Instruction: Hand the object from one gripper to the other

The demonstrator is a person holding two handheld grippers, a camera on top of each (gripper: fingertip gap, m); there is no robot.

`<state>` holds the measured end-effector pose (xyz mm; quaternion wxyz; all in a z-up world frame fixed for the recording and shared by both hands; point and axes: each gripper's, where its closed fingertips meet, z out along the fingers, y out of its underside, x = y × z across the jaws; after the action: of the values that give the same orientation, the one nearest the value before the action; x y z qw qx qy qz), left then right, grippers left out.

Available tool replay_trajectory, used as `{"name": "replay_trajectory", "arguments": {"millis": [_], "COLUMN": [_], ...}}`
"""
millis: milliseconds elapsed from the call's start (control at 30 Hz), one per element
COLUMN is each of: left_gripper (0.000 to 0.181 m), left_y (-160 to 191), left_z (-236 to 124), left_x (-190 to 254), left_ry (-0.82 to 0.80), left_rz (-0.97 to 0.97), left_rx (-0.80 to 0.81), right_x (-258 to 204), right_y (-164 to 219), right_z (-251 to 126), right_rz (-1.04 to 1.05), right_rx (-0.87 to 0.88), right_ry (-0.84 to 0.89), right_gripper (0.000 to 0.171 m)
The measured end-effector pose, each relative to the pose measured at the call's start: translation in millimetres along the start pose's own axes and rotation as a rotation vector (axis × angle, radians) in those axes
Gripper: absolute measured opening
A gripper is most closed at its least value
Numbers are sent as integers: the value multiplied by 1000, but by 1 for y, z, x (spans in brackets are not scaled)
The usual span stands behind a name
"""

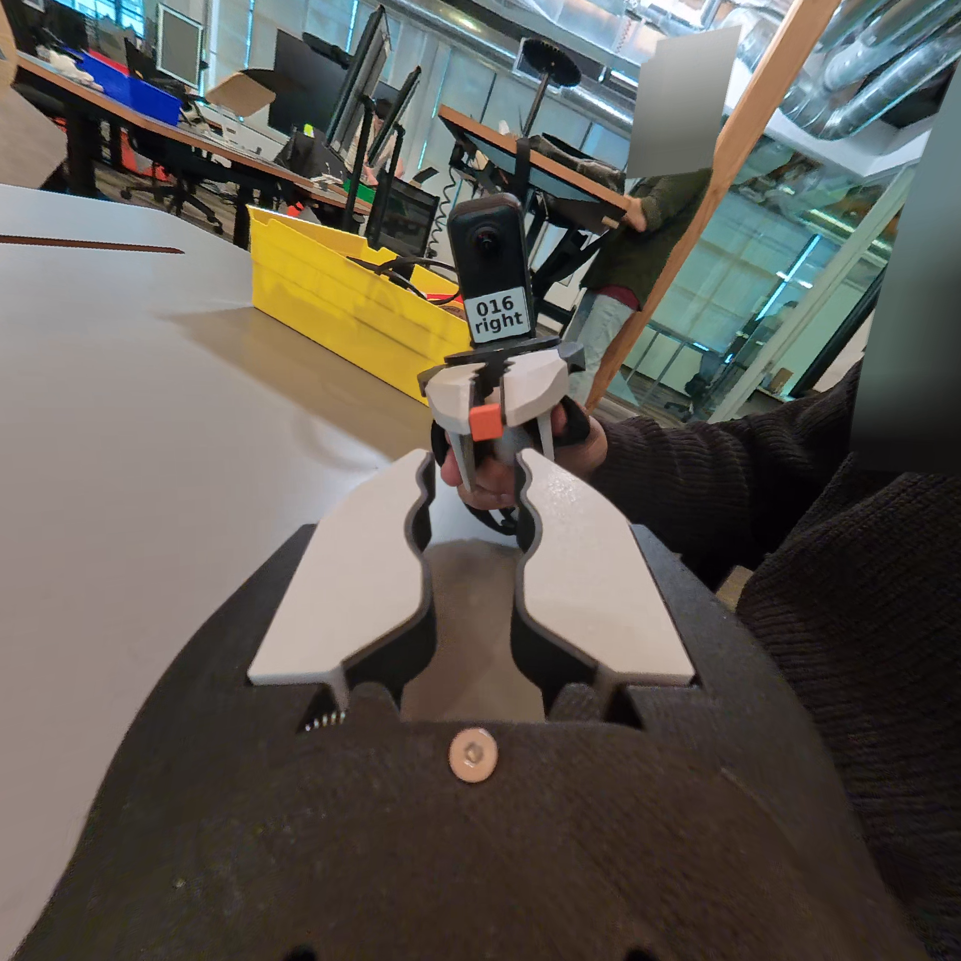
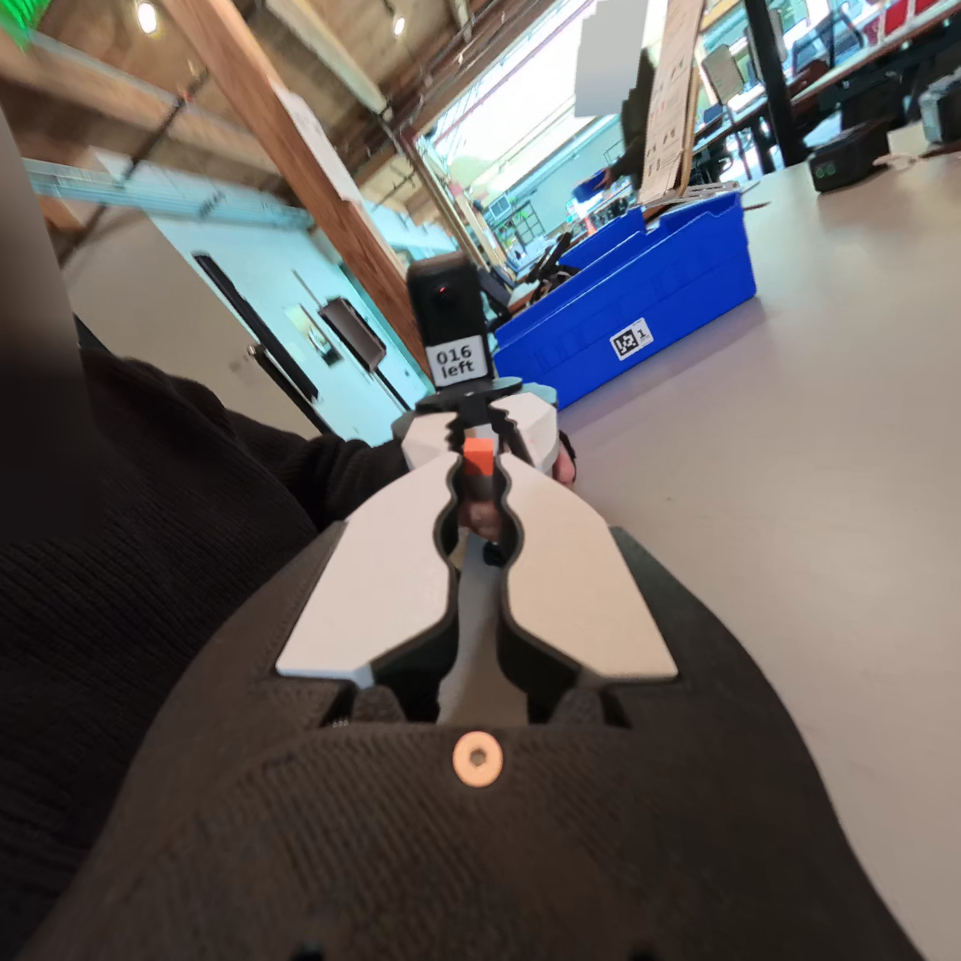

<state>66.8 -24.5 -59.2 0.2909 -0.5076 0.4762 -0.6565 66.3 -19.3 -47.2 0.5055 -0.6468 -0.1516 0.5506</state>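
A small orange cube is held above the grey table. In the left wrist view my right gripper faces me, shut on the cube at its fingertips. My left gripper is open and empty, its tips just short of the cube and slightly below it. In the right wrist view my right gripper is shut on the orange cube. The left gripper faces it just beyond the cube, jaws apart. Hands in dark knitted sleeves hold both grippers.
A yellow bin with cables stands on the table behind the right gripper. A blue bin stands on the table behind the left gripper, with a small black box farther back. A person stands by a desk beyond. Less than 4 cm separates the two grippers' tips.
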Motion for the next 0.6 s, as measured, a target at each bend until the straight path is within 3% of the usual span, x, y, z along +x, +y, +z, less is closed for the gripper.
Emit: {"name": "replay_trajectory", "arguments": {"millis": [267, 467, 600], "left_gripper": [36, 25, 23], "left_y": [7, 18, 21], "left_z": [-1, 1, 3], "left_x": [-8, -2, 0], "left_ry": [-81, -130, -147], "left_rz": [212, 515, 599], "left_rx": [-64, -140, -152], "right_x": [8, 7, 6], "right_y": [11, 21, 22], "right_z": [-1, 1, 0], "right_rz": [287, 462, 583], "right_rx": [-31, -72, -66], "right_ry": [-49, -112, -170], "right_gripper": [10, 10, 10]}}
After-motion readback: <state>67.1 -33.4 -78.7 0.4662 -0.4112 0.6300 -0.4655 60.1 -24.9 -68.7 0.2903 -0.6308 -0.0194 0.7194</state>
